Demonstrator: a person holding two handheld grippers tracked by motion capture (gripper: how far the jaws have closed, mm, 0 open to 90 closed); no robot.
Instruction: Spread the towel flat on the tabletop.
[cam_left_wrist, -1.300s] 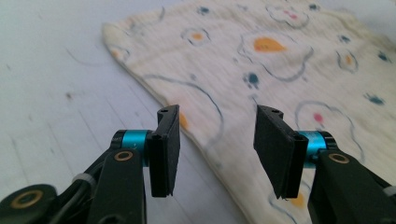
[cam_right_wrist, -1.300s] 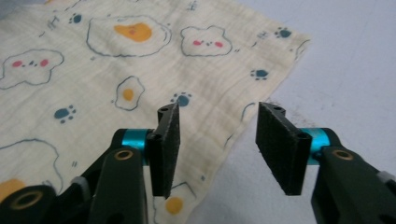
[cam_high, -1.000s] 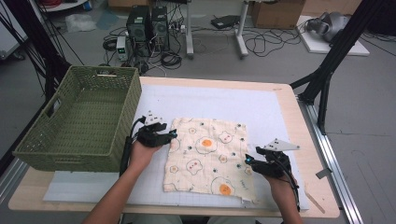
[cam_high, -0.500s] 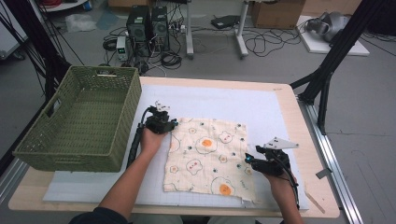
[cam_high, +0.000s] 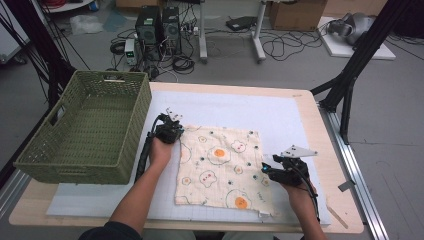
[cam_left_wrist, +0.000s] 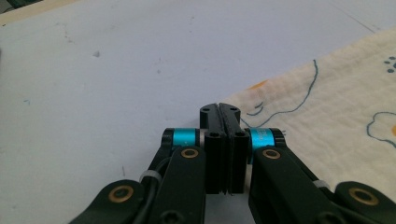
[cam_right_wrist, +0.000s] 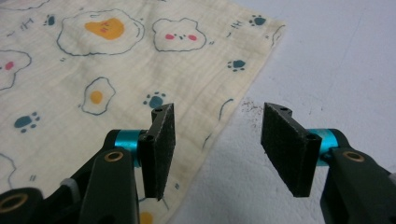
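A cream cloth (cam_high: 220, 165) printed with fried eggs and paw marks lies flat on the white mat (cam_high: 250, 107). My left gripper (cam_high: 176, 131) is at the cloth's far left corner. In the left gripper view its jaws (cam_left_wrist: 219, 109) have just been closing and now stand pressed together, with the cloth's corner (cam_left_wrist: 336, 107) meeting their tips. My right gripper (cam_high: 267, 172) sits at the cloth's right edge near the front corner. It (cam_right_wrist: 217, 135) is open, one pad over the cloth (cam_right_wrist: 93, 70) and the other over the bare mat.
A green woven basket (cam_high: 115, 76) stands on the table's left side, close to my left forearm. The white mat covers most of the wooden table (cam_high: 305, 100). Beyond the table are cables, computer cases and black stand legs on the floor.
My left hand moved away from me and to the left, to the cloth's far left corner, and its jaws closed. The right hand and the cloth stayed where they were.
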